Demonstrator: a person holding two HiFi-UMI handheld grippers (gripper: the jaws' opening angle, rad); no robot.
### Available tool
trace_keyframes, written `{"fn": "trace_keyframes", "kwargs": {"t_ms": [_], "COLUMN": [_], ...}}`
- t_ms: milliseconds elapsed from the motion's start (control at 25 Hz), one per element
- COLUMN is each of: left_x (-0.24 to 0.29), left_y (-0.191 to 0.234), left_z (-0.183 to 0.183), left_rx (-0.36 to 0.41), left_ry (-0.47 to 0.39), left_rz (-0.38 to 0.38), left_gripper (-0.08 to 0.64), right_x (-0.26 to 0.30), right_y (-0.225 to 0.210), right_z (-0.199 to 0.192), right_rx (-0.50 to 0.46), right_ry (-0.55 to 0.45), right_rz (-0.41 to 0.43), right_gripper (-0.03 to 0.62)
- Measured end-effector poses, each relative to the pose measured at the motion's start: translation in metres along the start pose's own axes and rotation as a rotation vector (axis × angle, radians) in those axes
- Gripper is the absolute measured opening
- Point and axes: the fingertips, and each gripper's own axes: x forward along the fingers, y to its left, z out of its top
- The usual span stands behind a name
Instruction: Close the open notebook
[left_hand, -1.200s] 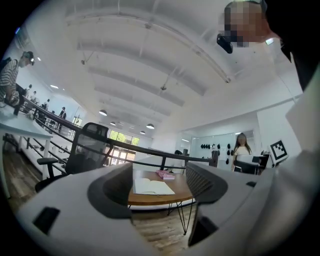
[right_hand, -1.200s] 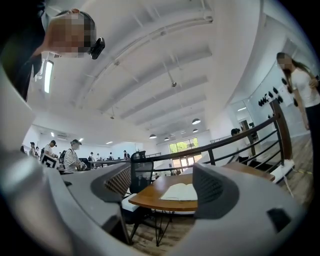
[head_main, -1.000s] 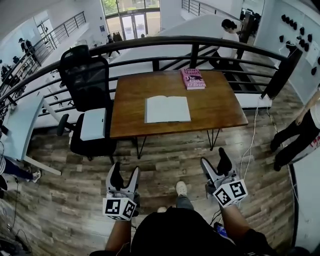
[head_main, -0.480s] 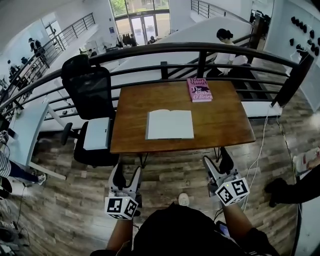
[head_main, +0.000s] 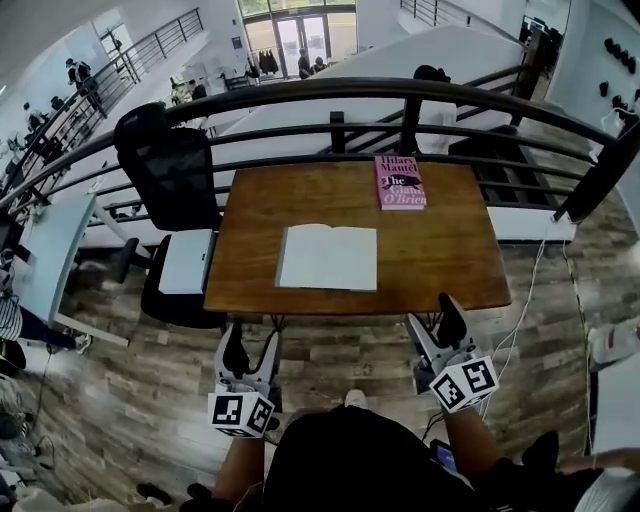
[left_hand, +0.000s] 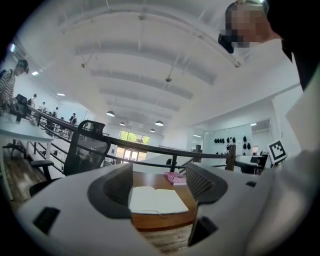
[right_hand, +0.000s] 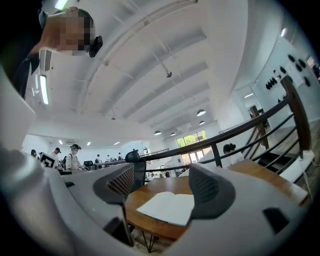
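**Head view.** The table (head_main: 440, 250) now sits lower in the picture and nearer than a second ago, so the person has walked up to it. Its near edge is just ahead of both tongs. The notebook (head_main: 328, 257) lies open and flat, pages up, on the near half of the table and a little left of centre. It hasn't been touched. The left gripper (head_main: 250, 352) and the right gripper (head_main: 435, 325) are held over the floor (head_main: 330, 345), one to each side of the notebook and well apart from it. By my reading this is only the approach (the closing itself hasn't started), and a cover still has to be reached and folded over.

**Left gripper view.** The jaws stand apart with nothing in them. The notebook (left_hand: 156, 200) shows in the gap, some way off on the table.

**Right gripper view.** These jaws have just been closing a little, but they are still wide and empty. The notebook (right_hand: 167, 206) is seen between them from a distance, not held.

**Surface and room.** The table is brown wood on thin dark legs. A pink book (head_main: 400, 181) lies shut at its far edge, well apart from the notebook. A black chair (head_main: 165, 170) stands at the table's left end. Behind them a dark railing (head_main: 330, 90) curves along a mezzanine, with a bright hall and a few people beyond it. The floor is grey-brown planks.
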Motion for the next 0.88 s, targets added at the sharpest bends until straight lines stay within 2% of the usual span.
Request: {"fn": "trace_keyframes", "kwargs": {"t_ms": [120, 240, 440, 680, 880], "left_x": [0.007, 0.01, 0.028, 0.068, 0.105], "left_y": [-0.006, -0.009, 0.004, 0.027, 0.04], "left_z": [-0.004, -0.005, -0.01, -0.014, -0.012], "left_rx": [-0.001, 0.035, 0.042, 0.022, 0.036], "left_ry": [0.006, 0.007, 0.026, 0.026, 0.019], "left_rz": [0.019, 0.033, 0.036, 0.009, -0.036], "left_gripper": [0.324, 0.322, 0.322, 0.322, 0.322], "right_x": [0.008, 0.016, 0.047, 0.088, 0.124], "right_y": [-0.013, -0.022, -0.028, -0.032, -0.031], "right_z": [-0.004, -0.007, -0.013, -0.019, -0.021], "right_rx": [-0.006, 0.003, -0.006, -0.018, -0.033], "right_ry": [0.014, 0.028, 0.044, 0.063, 0.064], "right_rz": [0.016, 0.027, 0.047, 0.038, 0.03], "right_gripper": [0.324, 0.324, 0.324, 0.322, 0.322]}}
